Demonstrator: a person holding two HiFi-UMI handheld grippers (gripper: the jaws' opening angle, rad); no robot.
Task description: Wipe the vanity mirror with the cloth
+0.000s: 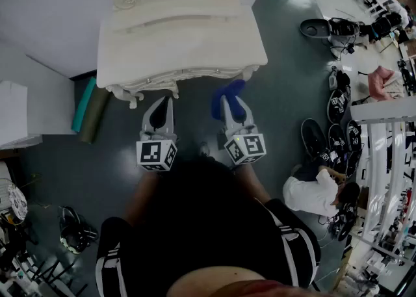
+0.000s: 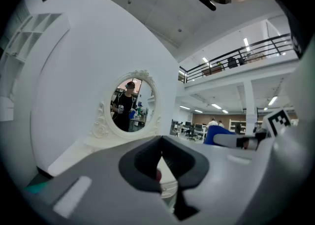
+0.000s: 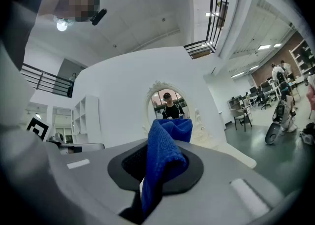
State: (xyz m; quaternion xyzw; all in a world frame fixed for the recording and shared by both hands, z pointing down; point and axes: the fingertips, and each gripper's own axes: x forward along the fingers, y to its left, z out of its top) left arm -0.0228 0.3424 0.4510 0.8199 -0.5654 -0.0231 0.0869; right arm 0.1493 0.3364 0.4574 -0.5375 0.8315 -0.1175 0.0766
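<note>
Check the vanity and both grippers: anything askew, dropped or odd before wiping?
Nothing stands out. The blue cloth is clamped in the right gripper, the left gripper is shut on nothing, and the vanity mirror stands upright in its frame, apart from both.

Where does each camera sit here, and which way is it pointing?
Head view: on the person's head, looking steeply down at the vanity; shows left gripper, right gripper with the cloth, and torso.
Left gripper view: on the left gripper, facing the mirror along its shut jaws.
Right gripper view: on the right gripper, facing the mirror along jaws shut on the cloth.
Shared: both gripper views show the mirror.
</note>
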